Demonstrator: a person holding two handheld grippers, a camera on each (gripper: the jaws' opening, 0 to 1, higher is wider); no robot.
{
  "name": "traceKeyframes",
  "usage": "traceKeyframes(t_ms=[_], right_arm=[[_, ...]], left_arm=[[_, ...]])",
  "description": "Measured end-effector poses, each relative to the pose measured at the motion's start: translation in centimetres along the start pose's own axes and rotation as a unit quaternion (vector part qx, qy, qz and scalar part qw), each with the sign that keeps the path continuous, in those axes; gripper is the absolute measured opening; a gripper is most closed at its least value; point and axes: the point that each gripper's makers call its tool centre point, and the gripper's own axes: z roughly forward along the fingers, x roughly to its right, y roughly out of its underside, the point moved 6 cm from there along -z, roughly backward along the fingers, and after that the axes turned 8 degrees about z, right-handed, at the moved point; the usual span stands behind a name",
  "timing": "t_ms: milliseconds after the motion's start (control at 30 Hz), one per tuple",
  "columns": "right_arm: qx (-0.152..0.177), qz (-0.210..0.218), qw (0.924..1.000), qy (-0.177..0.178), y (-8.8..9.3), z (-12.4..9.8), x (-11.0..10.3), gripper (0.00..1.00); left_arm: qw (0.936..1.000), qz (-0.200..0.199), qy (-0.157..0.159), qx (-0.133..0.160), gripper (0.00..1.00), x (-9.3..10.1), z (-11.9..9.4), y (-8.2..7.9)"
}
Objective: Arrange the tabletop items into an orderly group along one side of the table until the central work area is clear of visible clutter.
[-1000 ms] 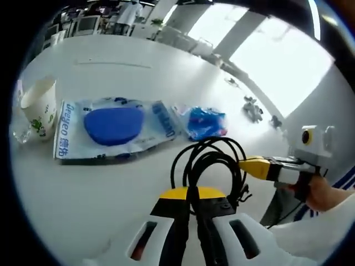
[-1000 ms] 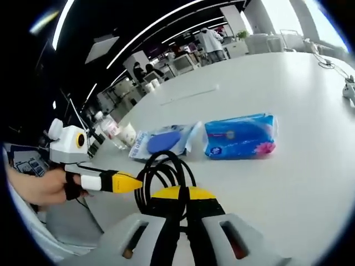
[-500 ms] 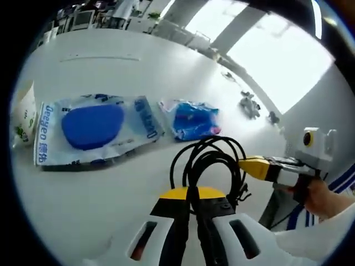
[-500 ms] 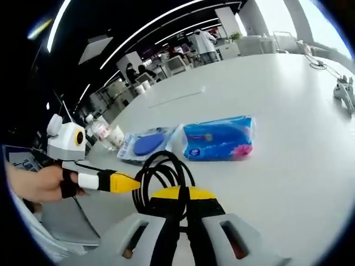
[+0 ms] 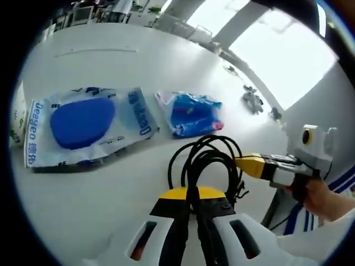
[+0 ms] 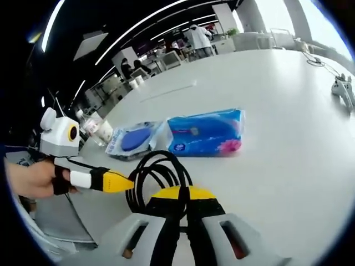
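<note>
A coiled black cable (image 5: 205, 158) hangs between both grippers over the white table (image 5: 111, 66). My left gripper (image 5: 192, 194) is shut on its near loops. The right gripper (image 5: 252, 165), with a yellow tip and held by a hand, meets the coil from the right. In the right gripper view my right gripper (image 6: 186, 195) is shut on the same cable (image 6: 158, 172), and the left gripper (image 6: 119, 182) touches it from the left. Beyond lie a wipes pack with a blue lid (image 5: 83, 124) and a blue tissue pack (image 5: 191, 113), side by side. The tissue pack (image 6: 206, 133) and wipes pack (image 6: 133, 139) lie flat.
A paper cup (image 6: 104, 130) and a clear bottle (image 6: 89, 124) stand left of the wipes pack. A small grey controller (image 6: 344, 86) lies far right, seen as controller (image 5: 252, 101) in the left gripper view. Chairs, desks and people are beyond the table's far edge.
Both cameras have shifted a little, so the packs sit further left in the pictures and the cup slid to the left view's edge. Both grippers keep hold of the cable.
</note>
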Motion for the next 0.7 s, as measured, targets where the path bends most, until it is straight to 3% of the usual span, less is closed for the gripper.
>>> traceKeyframes(t_ms=[700], right_arm=[[-0.017,-0.007,0.9997,0.017,0.2,1.2,1.3,0.00]], left_arm=[[0.9999,-0.005,-0.006,-0.015,0.00,-0.5,1.3,0.1]])
